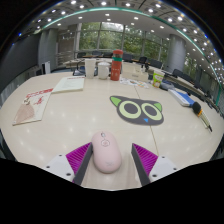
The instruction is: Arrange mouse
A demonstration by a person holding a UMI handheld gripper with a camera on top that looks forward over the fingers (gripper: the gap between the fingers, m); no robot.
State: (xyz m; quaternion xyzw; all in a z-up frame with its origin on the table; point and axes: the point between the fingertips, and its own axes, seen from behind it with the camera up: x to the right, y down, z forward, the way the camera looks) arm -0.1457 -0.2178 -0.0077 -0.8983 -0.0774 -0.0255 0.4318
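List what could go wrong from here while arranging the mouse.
The pale pink, rounded plastic mouse sits on the white table between the open gripper fingers with gaps either side; closing off-centre might push it askew. Its smooth curved shell could slip from the pads. The black cat-face mouse mat lies beyond, so a carry is likely needed.

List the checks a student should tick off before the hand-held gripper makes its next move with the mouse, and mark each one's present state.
1. Mouse sits between the fingers: ok.
2. Hand-held gripper open, gaps beside mouse: ok.
3. Both pads pressing on mouse: not ok.
4. Cat mat beyond the mouse is bare: ok.
5. Table between mouse and mat free of clutter: ok.
6. Mouse cable: cannot tell.
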